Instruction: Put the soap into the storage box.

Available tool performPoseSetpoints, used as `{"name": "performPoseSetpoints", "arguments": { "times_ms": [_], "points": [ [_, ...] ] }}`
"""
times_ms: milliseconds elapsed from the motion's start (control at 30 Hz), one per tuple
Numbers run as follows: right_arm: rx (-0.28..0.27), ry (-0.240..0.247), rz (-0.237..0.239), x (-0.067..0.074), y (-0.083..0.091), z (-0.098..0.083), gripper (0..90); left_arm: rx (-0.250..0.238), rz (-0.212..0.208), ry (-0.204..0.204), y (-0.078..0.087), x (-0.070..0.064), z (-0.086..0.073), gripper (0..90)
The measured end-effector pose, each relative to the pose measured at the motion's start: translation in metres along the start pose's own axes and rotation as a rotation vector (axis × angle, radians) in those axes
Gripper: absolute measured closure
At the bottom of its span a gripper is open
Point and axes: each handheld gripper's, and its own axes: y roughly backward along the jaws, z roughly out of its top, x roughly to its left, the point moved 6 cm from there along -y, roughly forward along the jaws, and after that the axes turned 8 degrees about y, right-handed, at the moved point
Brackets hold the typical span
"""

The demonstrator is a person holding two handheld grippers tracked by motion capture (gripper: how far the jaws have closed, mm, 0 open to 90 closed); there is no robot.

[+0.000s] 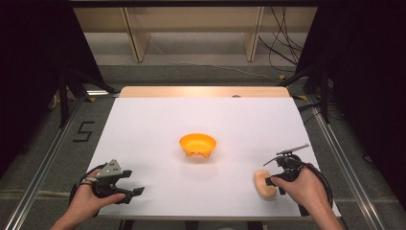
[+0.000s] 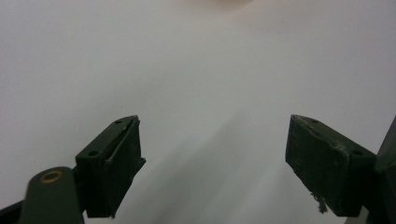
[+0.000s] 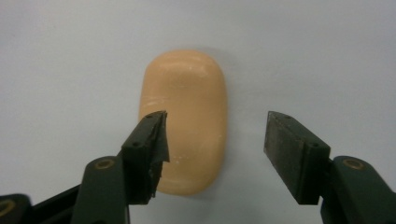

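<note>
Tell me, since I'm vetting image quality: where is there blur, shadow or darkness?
High view: dark at both sides, the table evenly lit. Left gripper view: soft streaky shadow between open jaws. Right gripper view: jaws slightly soft, the peach oval piece sharper, faint shadow around it.

A white tabletop (image 1: 158, 120) is filling the middle of the high view, with a strip of bare pale wood (image 1: 203, 91) showing along its far edge. Grey floor (image 1: 191, 72) is lying around it, and metal rails (image 1: 40, 167) are running down both sides. Black curtains (image 1: 33, 57) are hanging left and right. Wooden furniture legs (image 1: 135, 40) are standing at the back, near loose black cables (image 1: 282, 45). A "5" (image 1: 84, 131) is marked on the floor.
</note>
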Motion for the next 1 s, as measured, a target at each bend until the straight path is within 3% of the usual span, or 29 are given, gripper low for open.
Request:
{"name": "performPoseSetpoints", "arguments": {
  "times_ms": [233,367,400,467,567,600,1000],
  "points": [
    [0.03,0.022,-0.003,0.009,-0.006,0.004,29.5,0.0,0.001,0.0,0.0,0.0,-0.001,18.0],
    [0.05,0.056,-0.022,0.012,-0.007,0.009,30.5,-0.007,-0.006,0.022,0.0,-0.001,0.0,18.0],
    [0.053,0.059,-0.007,0.015,-0.006,0.01,31.5,-0.009,-0.005,0.007,0.001,-0.001,0.0,18.0],
    [0.064,0.058,-0.019,0.016,-0.007,0.013,33.0,-0.007,-0.011,0.023,0.0,-0.002,0.0,18.0],
    [0.081,0.064,-0.01,0.019,-0.008,0.017,33.5,-0.005,-0.011,0.021,0.0,-0.002,0.0,18.0],
    [0.084,0.065,-0.009,0.019,-0.008,0.018,33.5,-0.009,-0.001,0.003,0.0,-0.001,0.0,18.0],
    [0.159,0.053,-0.019,0.023,-0.02,0.019,30.4,-0.005,-0.007,0.004,0.0,-0.001,0.0,18.0]
  ]
}}
